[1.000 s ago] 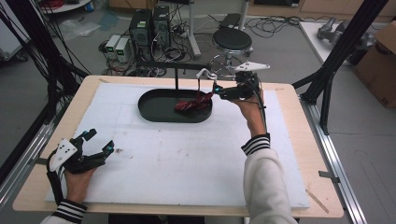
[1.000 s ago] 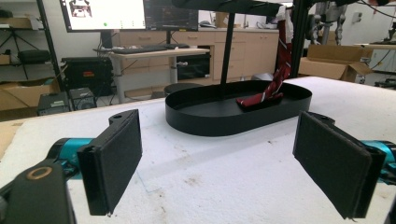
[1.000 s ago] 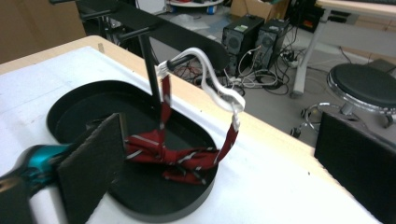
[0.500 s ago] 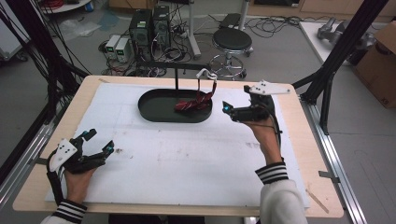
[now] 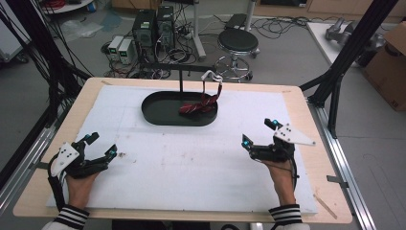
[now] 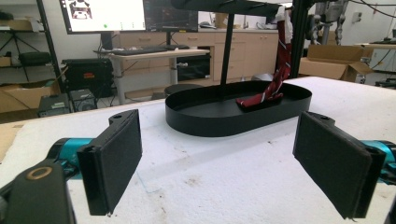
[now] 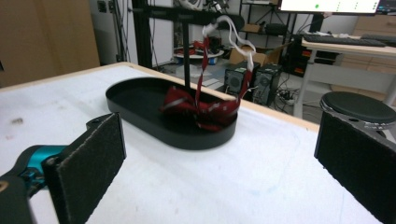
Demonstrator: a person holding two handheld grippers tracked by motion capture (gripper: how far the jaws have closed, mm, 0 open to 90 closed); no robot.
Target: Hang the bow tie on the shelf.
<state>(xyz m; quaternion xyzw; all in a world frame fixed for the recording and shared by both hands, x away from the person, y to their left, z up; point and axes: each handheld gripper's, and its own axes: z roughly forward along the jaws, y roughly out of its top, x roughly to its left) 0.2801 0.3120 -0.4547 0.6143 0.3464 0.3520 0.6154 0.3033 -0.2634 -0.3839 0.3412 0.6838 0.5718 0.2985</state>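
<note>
A dark red striped tie (image 5: 201,104) hangs from a white hanger (image 5: 211,76) on a black T-shaped stand (image 5: 181,81), its lower end heaped in the black oval tray (image 5: 158,109). The tie (image 6: 271,88) and tray (image 6: 224,125) lie ahead in the left gripper view, and the tie (image 7: 198,108) and tray (image 7: 140,109) also in the right gripper view. My left gripper (image 5: 101,145) rests open near the table's front left. At the front right my right gripper (image 5: 259,132) is open. Nothing sits between either pair of jaws.
A white foam sheet (image 5: 191,163) covers the wooden table (image 5: 306,110). Behind the table are computers (image 5: 153,26), cables and a round stool (image 5: 238,40). Black frame posts (image 5: 344,62) stand at both sides, and a cardboard box (image 5: 390,67) at far right.
My right gripper has pulled back from the tie at the tray toward the table's front right, leaving the tie hanging on the stand. The left gripper has stayed put.
</note>
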